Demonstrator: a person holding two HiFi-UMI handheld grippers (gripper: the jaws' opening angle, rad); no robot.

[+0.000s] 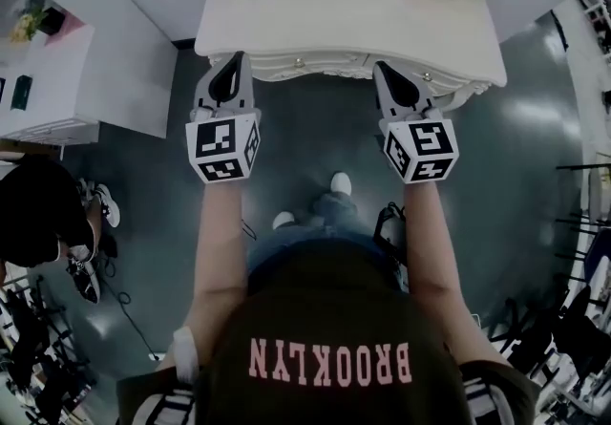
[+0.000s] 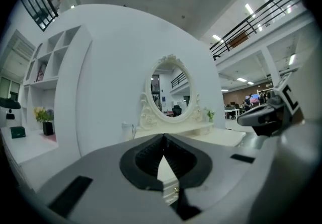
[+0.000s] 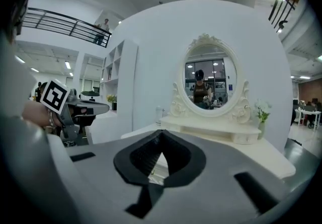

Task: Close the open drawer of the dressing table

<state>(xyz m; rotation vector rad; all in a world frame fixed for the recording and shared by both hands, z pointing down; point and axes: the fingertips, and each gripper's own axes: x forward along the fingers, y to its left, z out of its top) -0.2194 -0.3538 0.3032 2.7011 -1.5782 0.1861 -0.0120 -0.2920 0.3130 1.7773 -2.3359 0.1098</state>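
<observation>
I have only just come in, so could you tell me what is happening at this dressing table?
A person stands facing the white dressing table and holds the left gripper and the right gripper out towards its front edge. Both pairs of jaws are together with nothing between them. From the head view, no drawer looks pulled out.

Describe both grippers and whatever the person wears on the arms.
Both the left gripper and right gripper have grey bodies with black ribbed jaw pads. Each carries a white cube printed with black square markers. No cables show. The forearms are bare; black-and-white striped short sleeves show beside a dark top lettered BROOKLYN in pink.
</observation>
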